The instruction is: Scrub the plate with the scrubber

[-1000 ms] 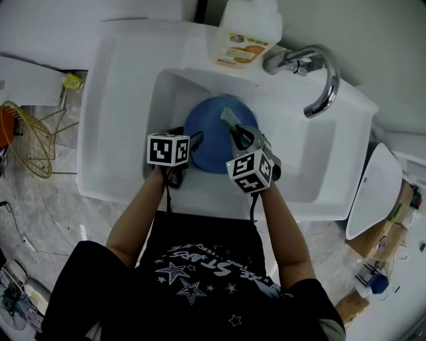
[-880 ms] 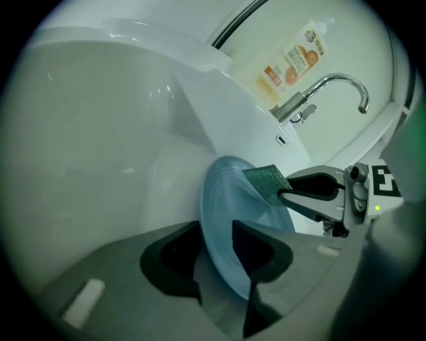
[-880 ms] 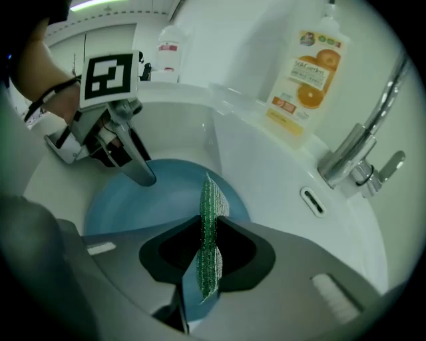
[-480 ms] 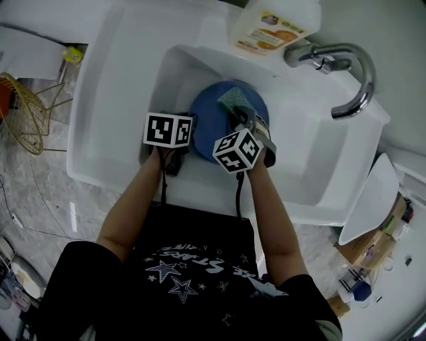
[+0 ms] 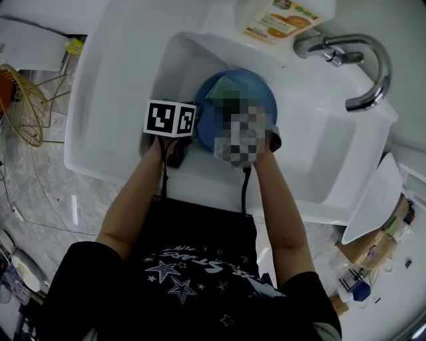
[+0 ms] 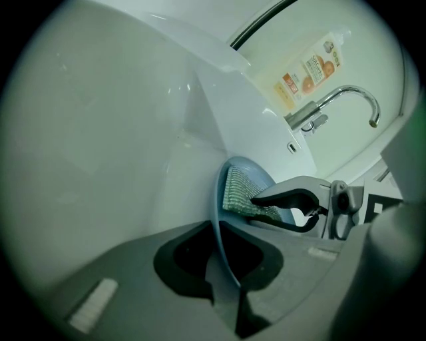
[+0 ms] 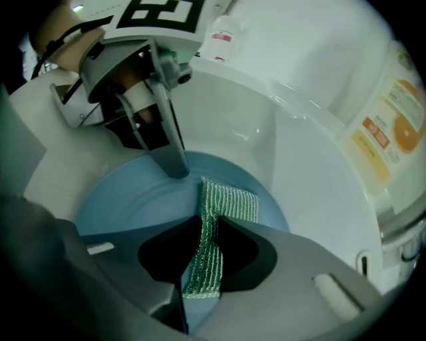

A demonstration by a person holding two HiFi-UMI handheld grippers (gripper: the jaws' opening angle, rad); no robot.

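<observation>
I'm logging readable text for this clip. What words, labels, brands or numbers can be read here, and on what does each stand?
No text here can be quoted.
Bottle label: print beside orange pictures, too blurred to read.
Shirt print: lettering among stars, seen upside down, not legible.
Marker cube: black-and-white square pattern only, no words or numbers.

A home kitchen's washing-up spot: a white sink [image 5: 113, 100] with a chrome tap [image 5: 369, 73], a soap bottle [image 5: 283, 16] behind, and a wire basket [image 5: 23, 100] alongside.
</observation>
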